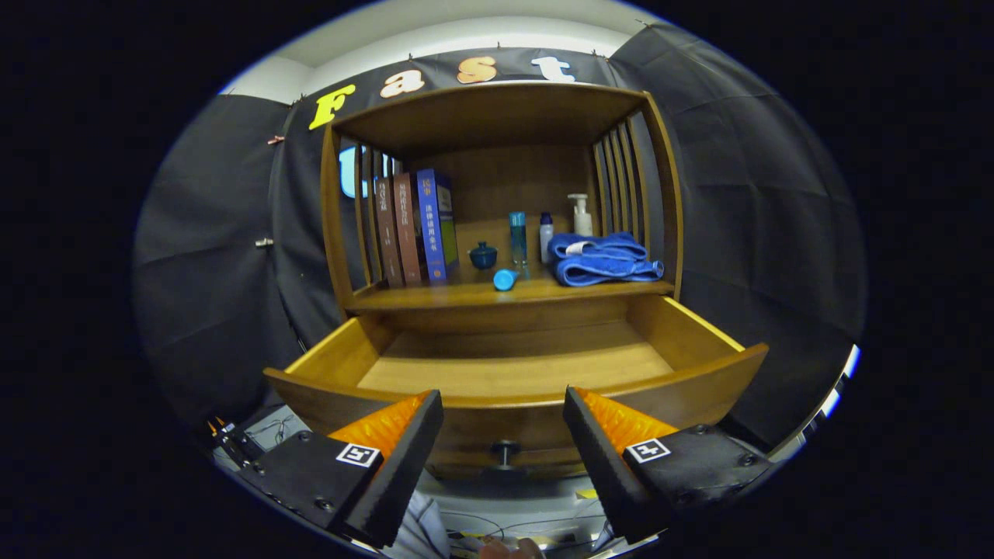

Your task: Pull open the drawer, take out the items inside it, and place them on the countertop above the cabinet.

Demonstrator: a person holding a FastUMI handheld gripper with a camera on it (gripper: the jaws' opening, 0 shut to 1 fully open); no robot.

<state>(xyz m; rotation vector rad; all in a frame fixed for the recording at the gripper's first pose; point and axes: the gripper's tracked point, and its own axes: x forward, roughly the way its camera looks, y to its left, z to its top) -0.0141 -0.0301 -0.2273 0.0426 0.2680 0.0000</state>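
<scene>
The wooden drawer (699, 341) stands pulled open just ahead of my fingers, and its visible floor is bare. Its dark round knob (505, 449) sits low on the front panel, between my fingertips. My gripper (503, 404) is open with nothing between its fingers, held just in front of the drawer's front panel. On the countertop (435, 295) above the drawer lie a small blue cylinder (505, 279) on its side near the front edge, a folded blue towel (602, 260) to its right, and a small dark blue lidded pot (483, 255).
Three upright books (411, 229) stand at the countertop's left. A tall blue bottle (517, 237), a small white bottle (546, 233) and a pump bottle (579, 213) stand at the back. Slatted wooden sides and a top board enclose the shelf. Cables lie on the floor below.
</scene>
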